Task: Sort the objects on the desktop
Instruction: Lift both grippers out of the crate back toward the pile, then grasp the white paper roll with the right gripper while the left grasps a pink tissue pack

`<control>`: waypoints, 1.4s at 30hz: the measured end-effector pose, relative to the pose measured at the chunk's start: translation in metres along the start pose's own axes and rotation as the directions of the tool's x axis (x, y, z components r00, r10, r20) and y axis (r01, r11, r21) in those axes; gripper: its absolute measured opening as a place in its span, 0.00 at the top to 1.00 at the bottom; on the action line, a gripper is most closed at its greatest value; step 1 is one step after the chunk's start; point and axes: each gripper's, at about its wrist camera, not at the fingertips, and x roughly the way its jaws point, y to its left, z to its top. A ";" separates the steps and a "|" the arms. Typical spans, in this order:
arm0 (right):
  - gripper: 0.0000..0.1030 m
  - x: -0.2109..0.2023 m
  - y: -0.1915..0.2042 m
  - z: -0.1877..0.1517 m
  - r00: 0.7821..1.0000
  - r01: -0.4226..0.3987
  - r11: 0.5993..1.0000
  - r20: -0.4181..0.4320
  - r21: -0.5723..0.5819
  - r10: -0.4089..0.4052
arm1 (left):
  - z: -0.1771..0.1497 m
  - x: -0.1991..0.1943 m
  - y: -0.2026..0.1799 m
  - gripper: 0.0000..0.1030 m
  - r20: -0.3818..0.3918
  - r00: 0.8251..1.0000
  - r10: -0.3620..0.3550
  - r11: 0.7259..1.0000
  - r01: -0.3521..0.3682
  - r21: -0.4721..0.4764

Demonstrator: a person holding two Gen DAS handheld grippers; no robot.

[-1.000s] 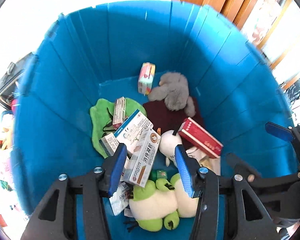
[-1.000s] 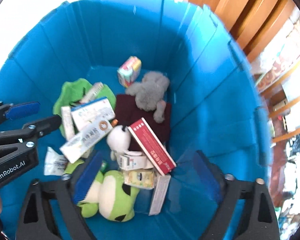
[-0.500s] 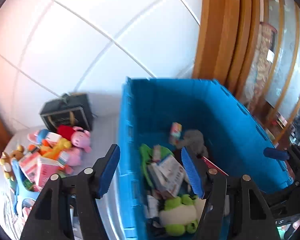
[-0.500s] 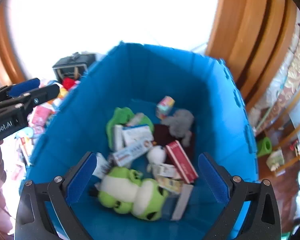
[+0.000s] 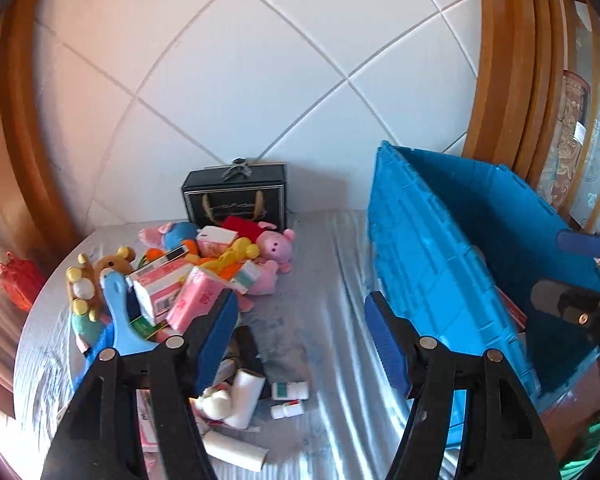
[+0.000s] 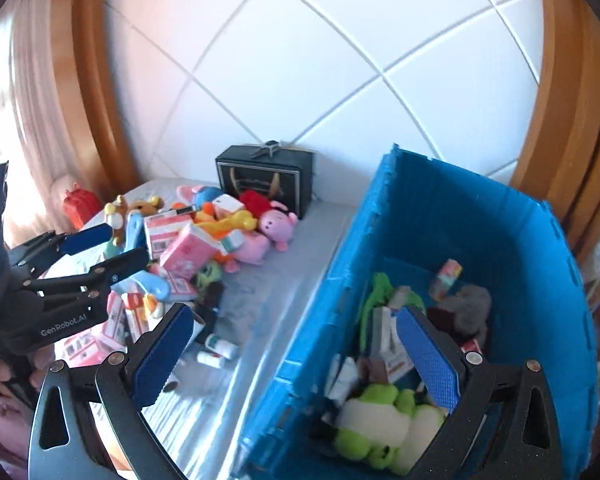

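A blue crate (image 5: pixel 440 264) stands on the right of the table; in the right wrist view the crate (image 6: pixel 500 240) holds a green frog plush (image 6: pixel 376 428), a grey plush (image 6: pixel 470 308) and several boxes. A heap of plush toys and pink boxes (image 5: pixel 188 276) lies on the left, also in the right wrist view (image 6: pixel 196 240). My left gripper (image 5: pixel 302 340) is open and empty above the cloth between heap and crate. My right gripper (image 6: pixel 296 356) is open and empty over the crate's left wall.
A black gift bag (image 5: pixel 236 200) stands against the tiled wall behind the heap. Small white bottles (image 5: pixel 288 398) and paper rolls (image 5: pixel 236 452) lie near the table's front. A red bag (image 5: pixel 18 280) sits at the far left. Wooden frames flank the wall.
Both grippers have pulled up and back out of the crate and swung left. The view went from the crate's inside to the table with the toy heap. Both stay open and empty.
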 end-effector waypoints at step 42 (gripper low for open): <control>0.00 0.284 0.236 -0.166 0.805 -0.113 0.993 -0.588 -0.014 0.083 | -0.279 0.089 0.272 0.19 -0.517 0.846 0.130 0.991 -0.092 0.098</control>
